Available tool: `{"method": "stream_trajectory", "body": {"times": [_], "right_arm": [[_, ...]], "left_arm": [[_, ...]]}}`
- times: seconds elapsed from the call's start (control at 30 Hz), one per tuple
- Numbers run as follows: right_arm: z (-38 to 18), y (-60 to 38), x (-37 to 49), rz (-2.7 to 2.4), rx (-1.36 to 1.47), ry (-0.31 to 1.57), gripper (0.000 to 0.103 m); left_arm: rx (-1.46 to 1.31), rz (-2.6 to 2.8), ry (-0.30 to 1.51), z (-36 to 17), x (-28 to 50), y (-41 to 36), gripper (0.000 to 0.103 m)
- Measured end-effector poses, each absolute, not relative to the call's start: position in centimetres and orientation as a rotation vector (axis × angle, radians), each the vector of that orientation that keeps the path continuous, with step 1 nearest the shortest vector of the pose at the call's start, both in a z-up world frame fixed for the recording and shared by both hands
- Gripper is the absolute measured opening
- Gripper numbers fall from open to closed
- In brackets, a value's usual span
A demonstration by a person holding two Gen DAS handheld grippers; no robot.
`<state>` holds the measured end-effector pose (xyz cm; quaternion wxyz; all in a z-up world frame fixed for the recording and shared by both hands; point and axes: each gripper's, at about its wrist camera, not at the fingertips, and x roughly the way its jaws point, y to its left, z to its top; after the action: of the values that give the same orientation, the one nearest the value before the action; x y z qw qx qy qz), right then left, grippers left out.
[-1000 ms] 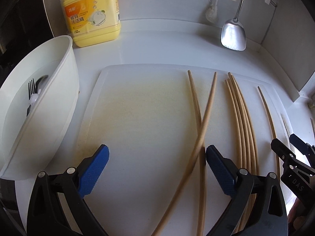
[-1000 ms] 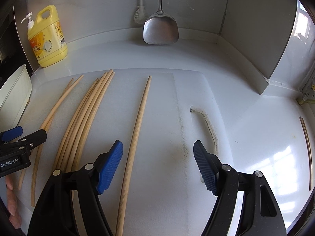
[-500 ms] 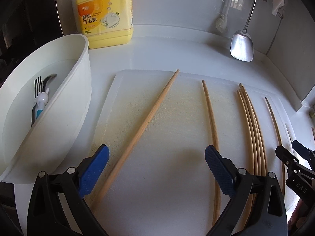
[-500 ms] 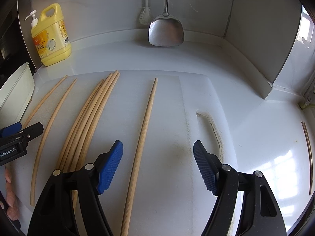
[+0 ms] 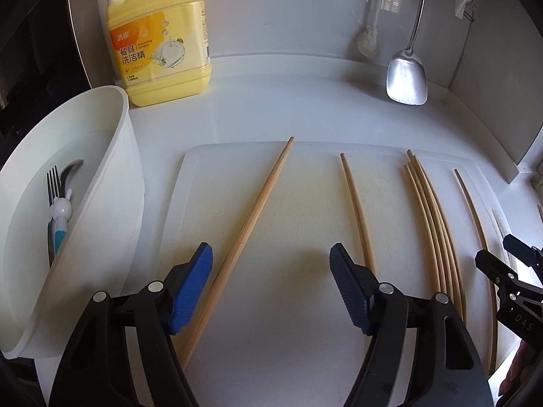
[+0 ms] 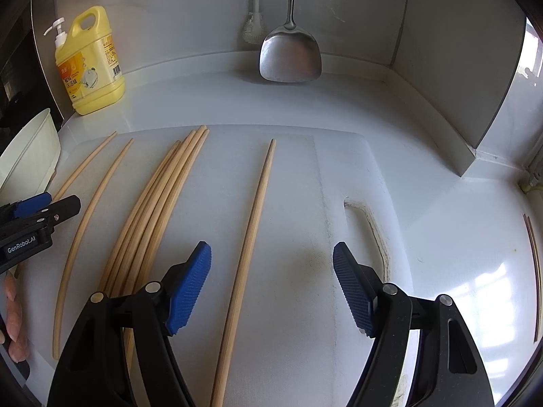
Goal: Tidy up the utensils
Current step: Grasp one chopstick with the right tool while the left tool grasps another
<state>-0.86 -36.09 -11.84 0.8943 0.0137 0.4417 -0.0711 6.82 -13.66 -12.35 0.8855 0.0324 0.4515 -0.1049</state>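
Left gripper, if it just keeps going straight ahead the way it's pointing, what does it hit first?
Probably nothing soon: the left gripper, jaws open, faces bare cutting board between two chopsticks, the angled chopstick nearest. Beyond lies empty counter, then the back wall; depth is unclear.

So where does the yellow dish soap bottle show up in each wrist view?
Left wrist: yellow dish soap bottle at top left, large, just behind the white tub.
Right wrist: the bottle sits at upper left, smaller, against the back wall.
Shared landmark: the metal spatula leaning on the back wall, right of the bottle in both.
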Motion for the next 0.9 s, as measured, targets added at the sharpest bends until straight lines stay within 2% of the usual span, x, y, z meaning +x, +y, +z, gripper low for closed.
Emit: {"method": "stream_trajectory", "body": {"times": [0.1, 0.17, 0.4, 0.5, 0.57, 0.73, 0.9], "right_arm": [[-11.9, -36.2, -0.6, -0.146, 0.046, 0.913, 0.070], [-11.9, -36.1, -0.6, -0.150, 0.052, 0.913, 0.066], [-11.7, -34.3, -0.9, -0.139, 0.022, 0.920, 0.032], [-11.7, -33.5, -1.1, -0.131, -0.008, 0.921, 0.017], [-11.7, -33.1, -1.2, -0.130, -0.023, 0.918, 0.009], [-11.6, -33.3, -1.4, -0.123, 0.007, 0.911, 0.006], [-11.3, -33.9, -2.1, -0.105, 0.078, 0.899, 0.006]], "left_arm": [[0.069, -0.221, 0.936, -12.4, 7.1, -13.7, 0.069], [0.070, -0.225, 0.934, -12.3, 7.2, -13.8, 0.065], [0.071, -0.239, 0.925, -12.1, 7.0, -13.7, 0.047], [0.075, -0.226, 0.925, -12.0, 6.9, -13.4, 0.034], [0.073, -0.237, 0.930, -11.9, 6.9, -13.4, 0.016], [0.108, -0.223, 0.930, -11.7, 6.4, -13.7, 0.008], [0.015, -0.241, 0.985, -11.6, 6.3, -12.6, 0.007]]}}
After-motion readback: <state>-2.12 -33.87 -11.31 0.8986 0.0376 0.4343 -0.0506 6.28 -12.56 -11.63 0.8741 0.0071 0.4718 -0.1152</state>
